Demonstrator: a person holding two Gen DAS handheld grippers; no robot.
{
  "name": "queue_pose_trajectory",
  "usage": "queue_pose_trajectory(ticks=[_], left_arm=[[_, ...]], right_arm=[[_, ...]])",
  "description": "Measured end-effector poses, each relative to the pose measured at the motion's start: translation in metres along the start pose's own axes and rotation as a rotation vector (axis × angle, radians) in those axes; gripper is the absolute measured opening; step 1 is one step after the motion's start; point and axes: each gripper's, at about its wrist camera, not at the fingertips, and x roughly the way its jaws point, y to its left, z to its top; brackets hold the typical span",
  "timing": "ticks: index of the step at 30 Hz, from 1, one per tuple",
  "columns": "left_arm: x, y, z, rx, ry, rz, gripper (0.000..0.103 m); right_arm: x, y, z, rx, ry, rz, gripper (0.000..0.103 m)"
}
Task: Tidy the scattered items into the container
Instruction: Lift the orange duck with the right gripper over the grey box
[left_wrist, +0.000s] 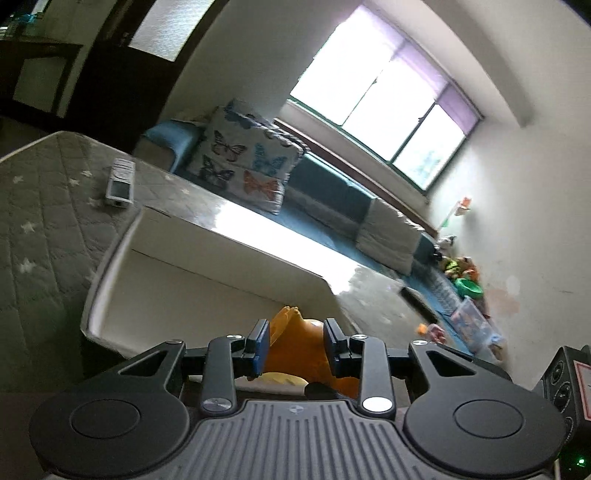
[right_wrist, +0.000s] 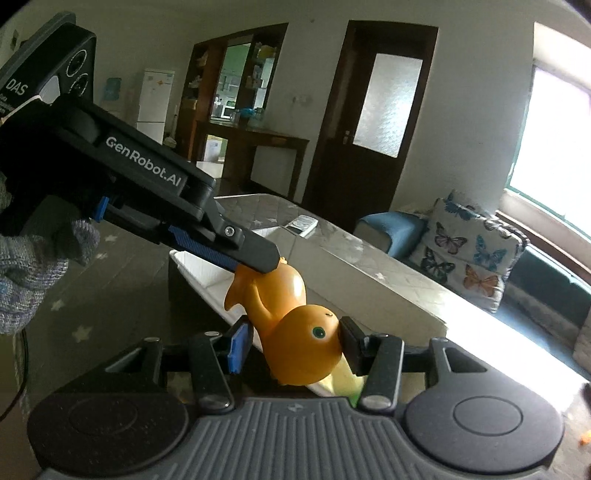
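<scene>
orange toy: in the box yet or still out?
Out. The orange toy is held in the air above the white box, its head between the right gripper fingers and its tail at the left gripper.

A: What does the right gripper (right_wrist: 293, 341) have?
B: An orange toy figure (right_wrist: 295, 332), its round head pressed between both pads, green eye facing the lens.
A: And the other one?
B: The left gripper (right_wrist: 258, 258) comes in from the upper left, held by a hand in a grey knit glove (right_wrist: 33, 273); its fingertips clamp the toy's tail end.
A: Behind them?
B: A white container (right_wrist: 207, 273) on a star-patterned quilted surface (right_wrist: 266, 210), with a butterfly cushion (right_wrist: 469, 254) at right.
</scene>
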Motion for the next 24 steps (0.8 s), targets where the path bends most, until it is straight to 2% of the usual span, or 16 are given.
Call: queue_pose_trajectory(ticks=[11, 24], left_arm=[[0.041, 0.058, 0.025, -0.078, 0.058, 0.065, 0.033], [0.059, 0.075, 0.027, -0.094, 0.101, 0.088, 0.033]], right_arm=[[0.075, -0.004, 0.01, 0.027, 0.086, 0.065, 0.051], [0.101, -0.009, 0.009, 0.046, 0.155, 0.096, 0.051]])
